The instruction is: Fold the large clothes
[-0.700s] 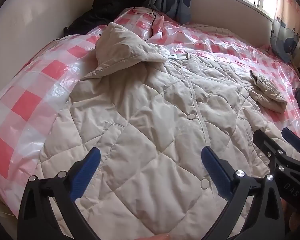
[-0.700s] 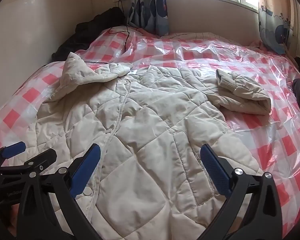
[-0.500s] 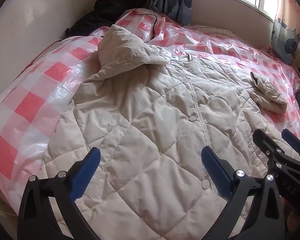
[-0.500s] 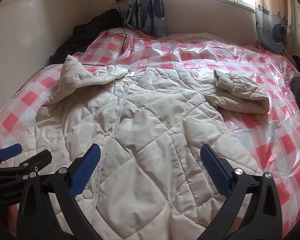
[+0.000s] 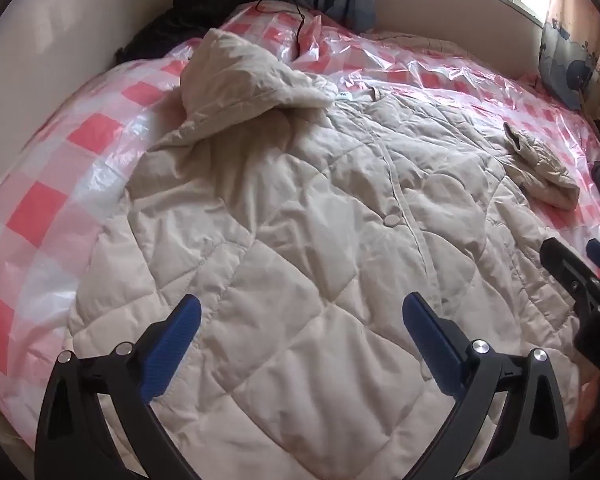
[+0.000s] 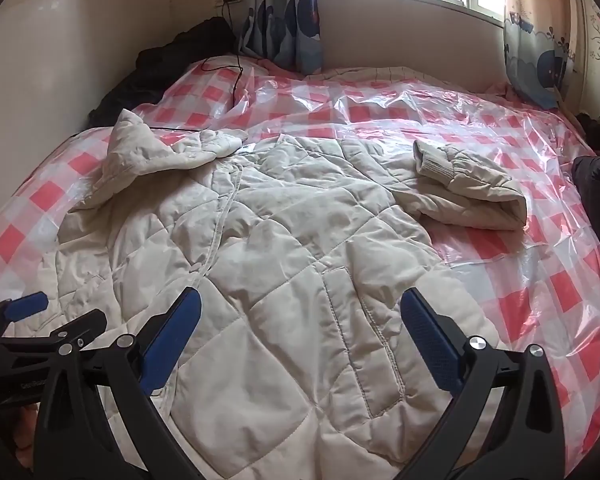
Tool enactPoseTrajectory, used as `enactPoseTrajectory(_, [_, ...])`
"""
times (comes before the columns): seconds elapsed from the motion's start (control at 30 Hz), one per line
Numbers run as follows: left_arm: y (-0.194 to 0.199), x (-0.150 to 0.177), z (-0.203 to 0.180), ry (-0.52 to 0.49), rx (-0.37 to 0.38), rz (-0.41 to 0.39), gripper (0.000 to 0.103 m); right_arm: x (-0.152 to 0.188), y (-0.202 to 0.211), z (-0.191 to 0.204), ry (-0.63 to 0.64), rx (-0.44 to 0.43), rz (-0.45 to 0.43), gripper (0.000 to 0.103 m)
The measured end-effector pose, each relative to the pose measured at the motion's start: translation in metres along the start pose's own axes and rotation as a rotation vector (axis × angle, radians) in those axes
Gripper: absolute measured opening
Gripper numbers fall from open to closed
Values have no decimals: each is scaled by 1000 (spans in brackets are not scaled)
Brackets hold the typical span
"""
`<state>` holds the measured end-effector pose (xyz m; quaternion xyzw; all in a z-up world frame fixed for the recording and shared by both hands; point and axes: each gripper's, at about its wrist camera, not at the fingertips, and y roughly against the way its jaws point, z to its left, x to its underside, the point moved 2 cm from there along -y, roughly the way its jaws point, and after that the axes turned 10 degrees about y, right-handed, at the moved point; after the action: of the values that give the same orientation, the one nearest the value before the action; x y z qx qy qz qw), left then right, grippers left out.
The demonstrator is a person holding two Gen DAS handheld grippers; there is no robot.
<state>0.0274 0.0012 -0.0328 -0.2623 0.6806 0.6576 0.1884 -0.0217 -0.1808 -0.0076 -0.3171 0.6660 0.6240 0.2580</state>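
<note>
Cream quilted coat (image 5: 300, 240) spread front-up across the bed, over a pink-checked plastic sheet (image 5: 52, 208), hem toward the cameras. Hood (image 5: 240, 76) flopped to the far left, near the dark bundle (image 5: 204, 4) by the wall. One sleeve (image 6: 472, 192) doubled back on itself at the right, cuff pointing up the bed.

Left gripper (image 5: 300, 340) hovering over the lower front panel, jaws spread wide, nothing between them. Right gripper (image 6: 300, 340) likewise, gaping over the pocket (image 6: 364, 340) area, empty. Both close together, side by side, just above the fabric.

Risks from here, as a judgement: puffy filling, so a shallow pinch likely to catch only the outer shell and slip free on the lift. Slick plastic underneath, so any drag liable to slide the whole coat rather than fold it, or bunch the sheet up with it. Pinching sheet and hem together also a danger down at the near edge. Hood and folded sleeve not yet squared, so a fold now probably ends up lopsided and lumpy. Black cable (image 6: 236, 80) up near the pillow end, worth avoiding on any long sweep.
</note>
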Motion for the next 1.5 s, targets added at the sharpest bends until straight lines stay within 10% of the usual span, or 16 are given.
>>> enactPoseTrajectory(0.3, [3,-17,-6,-17,-35,-97,97,3,-27,-6,5,12,9,97])
enactPoseTrajectory(1.5, [-46,-37,-50,-8,-52,-35,97,-4,-36,-30,25,105,-7,97])
